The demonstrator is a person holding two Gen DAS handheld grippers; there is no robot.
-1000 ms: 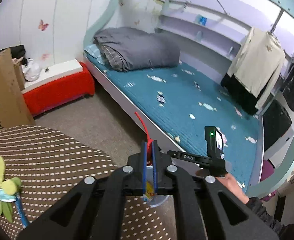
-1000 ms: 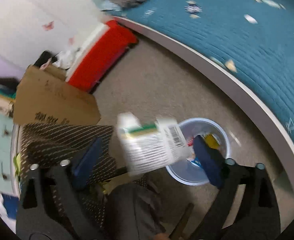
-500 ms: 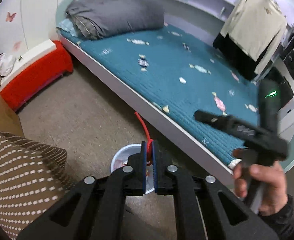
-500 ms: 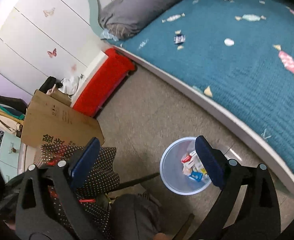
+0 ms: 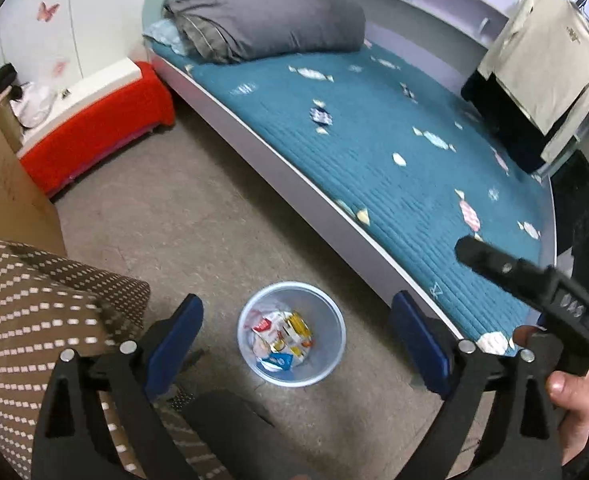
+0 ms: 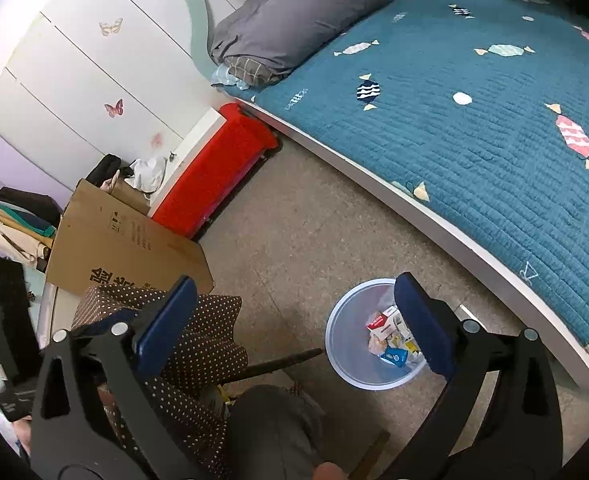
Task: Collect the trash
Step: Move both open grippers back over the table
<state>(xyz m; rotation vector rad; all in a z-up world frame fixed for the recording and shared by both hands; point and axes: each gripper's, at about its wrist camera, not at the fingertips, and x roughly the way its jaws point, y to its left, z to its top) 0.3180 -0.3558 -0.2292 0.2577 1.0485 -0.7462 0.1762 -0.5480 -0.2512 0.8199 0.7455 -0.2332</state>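
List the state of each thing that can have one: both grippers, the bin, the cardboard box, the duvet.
left gripper: open, holding nothing
right gripper: open, holding nothing
trash bin: upright on the floor, no lid, some wrappers inside
cardboard box: flaps open
grey duvet: folded on the bed

Blue pads (image 5: 174, 336) were fitted on black fingers of the left gripper (image 5: 294, 340), silver screws (image 5: 128, 346) set behind them.

Left gripper (image 5: 296, 340) spread wide, blue pads (image 5: 174, 338) well apart, nothing between, pointing down. Right gripper (image 6: 294, 328) likewise gaping and empty, tilted downward. Right hand (image 5: 574, 408) wrapped round its black handle at the left view's lower right edge
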